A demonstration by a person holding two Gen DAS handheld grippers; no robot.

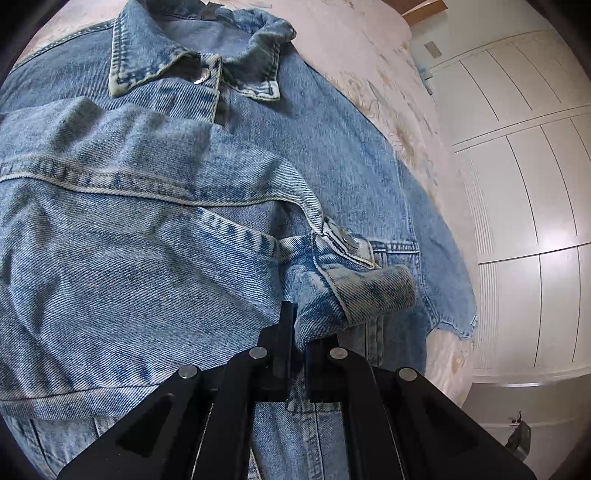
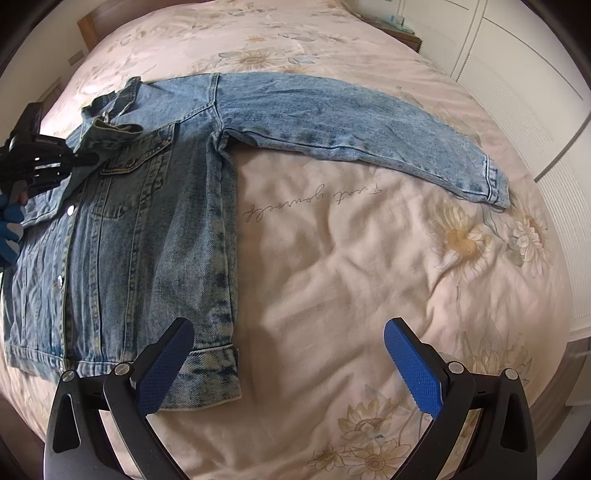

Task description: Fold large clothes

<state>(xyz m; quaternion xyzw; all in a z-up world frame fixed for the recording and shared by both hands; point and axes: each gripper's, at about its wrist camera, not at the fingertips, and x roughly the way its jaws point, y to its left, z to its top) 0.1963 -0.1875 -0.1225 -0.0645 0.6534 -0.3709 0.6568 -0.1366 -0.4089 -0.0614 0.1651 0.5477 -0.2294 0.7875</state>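
Observation:
A light blue denim jacket (image 2: 147, 240) lies front up on the bed, buttoned, collar (image 1: 166, 62) at the far end. My left gripper (image 1: 295, 332) is shut on the cuff (image 1: 373, 291) of one sleeve (image 1: 129, 240), which lies folded across the chest. In the right wrist view that left gripper (image 2: 88, 159) shows at the left edge, holding the bunched cuff (image 2: 118, 129) over the chest pocket. The other sleeve (image 2: 351, 125) stretches out flat to the right. My right gripper (image 2: 290, 332) hangs open above the sheet beside the jacket's hem corner (image 2: 221, 369), holding nothing.
The bed is covered by a pale pink floral sheet (image 2: 332, 258) that is wrinkled beside the jacket. White wardrobe doors (image 1: 517, 184) stand close along one side of the bed. A gloved hand (image 2: 11, 229) holds the left gripper. A wooden nightstand (image 2: 402, 33) stands beyond the bed.

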